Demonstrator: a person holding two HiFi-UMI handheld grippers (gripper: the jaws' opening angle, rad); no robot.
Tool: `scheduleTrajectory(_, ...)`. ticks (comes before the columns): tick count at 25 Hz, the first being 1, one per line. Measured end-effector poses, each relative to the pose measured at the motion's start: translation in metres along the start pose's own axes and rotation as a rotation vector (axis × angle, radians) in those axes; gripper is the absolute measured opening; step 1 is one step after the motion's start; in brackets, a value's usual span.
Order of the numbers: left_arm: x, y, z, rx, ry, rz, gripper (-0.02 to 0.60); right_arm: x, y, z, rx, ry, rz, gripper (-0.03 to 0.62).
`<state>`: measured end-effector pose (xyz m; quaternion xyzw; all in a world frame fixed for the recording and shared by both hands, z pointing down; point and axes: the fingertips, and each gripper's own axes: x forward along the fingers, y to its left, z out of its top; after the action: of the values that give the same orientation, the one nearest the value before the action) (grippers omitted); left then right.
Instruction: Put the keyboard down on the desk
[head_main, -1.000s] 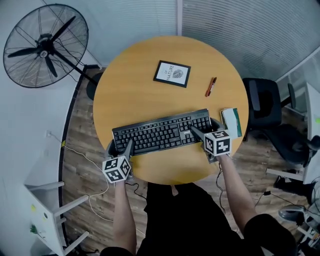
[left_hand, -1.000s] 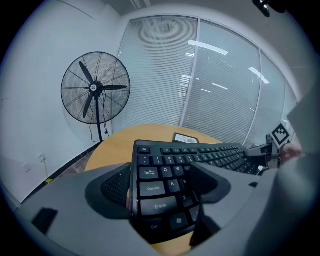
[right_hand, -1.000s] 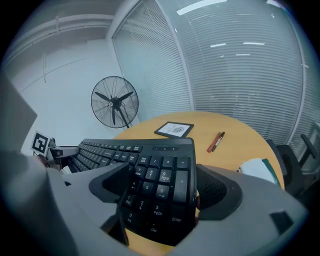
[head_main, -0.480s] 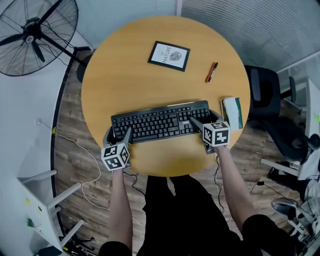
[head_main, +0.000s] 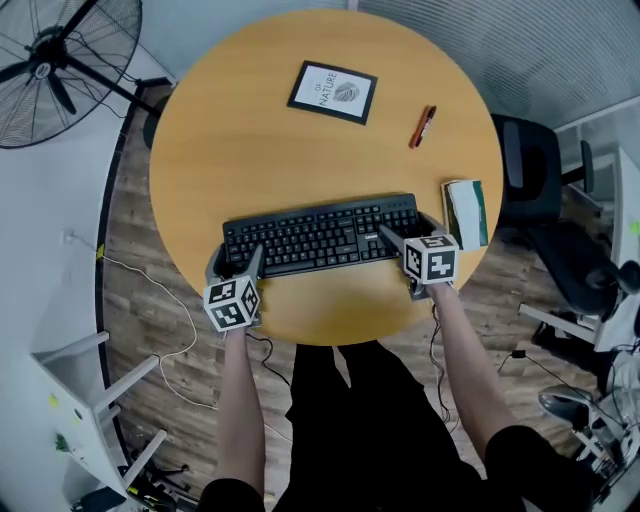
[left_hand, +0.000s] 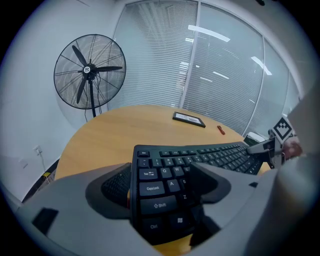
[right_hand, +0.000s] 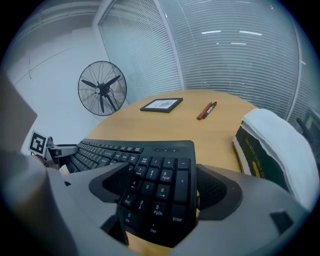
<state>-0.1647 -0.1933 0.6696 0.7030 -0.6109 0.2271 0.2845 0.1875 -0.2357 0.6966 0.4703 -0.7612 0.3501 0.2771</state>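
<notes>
Left gripper (head_main: 237, 263), right gripper (head_main: 408, 232): fingers (right_hand: 220, 192) tight on keyboard (head_main: 320, 234) ends; book (head_main: 466, 212) beside, pen (head_main: 423, 126) beyond.

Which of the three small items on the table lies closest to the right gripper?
The green book, right beside the right gripper; the pen and framed picture lie much farther away.

Keyboard (head_main: 320, 235): black, white key legends. Tabletop (head_main: 250, 130): honey-yellow wood. Pen (head_main: 423, 126): red, black end. Book (head_main: 474, 214): dark green cover, white page edges. Picture frame (head_main: 333, 92): black border, white inside. Fan (head_main: 41, 70): black.
</notes>
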Motion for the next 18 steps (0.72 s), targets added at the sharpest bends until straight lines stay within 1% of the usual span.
scheduleTrajectory(4, 0.004, 0.000, -0.004, 0.004, 0.008, 0.000, 0.353, 0.003, -0.002, -0.005, 0.003, 0.008, -0.004, 0.417)
scheduleTrajectory(10, 0.006, 0.002, -0.011, -0.015, 0.021, 0.000, 0.353, 0.006, -0.002, -0.005, -0.011, 0.013, -0.007, 0.417)
scheduleTrajectory(18, 0.010, 0.003, -0.015, -0.032, 0.044, -0.006, 0.353, 0.010, -0.002, -0.008, -0.002, 0.020, -0.006, 0.417)
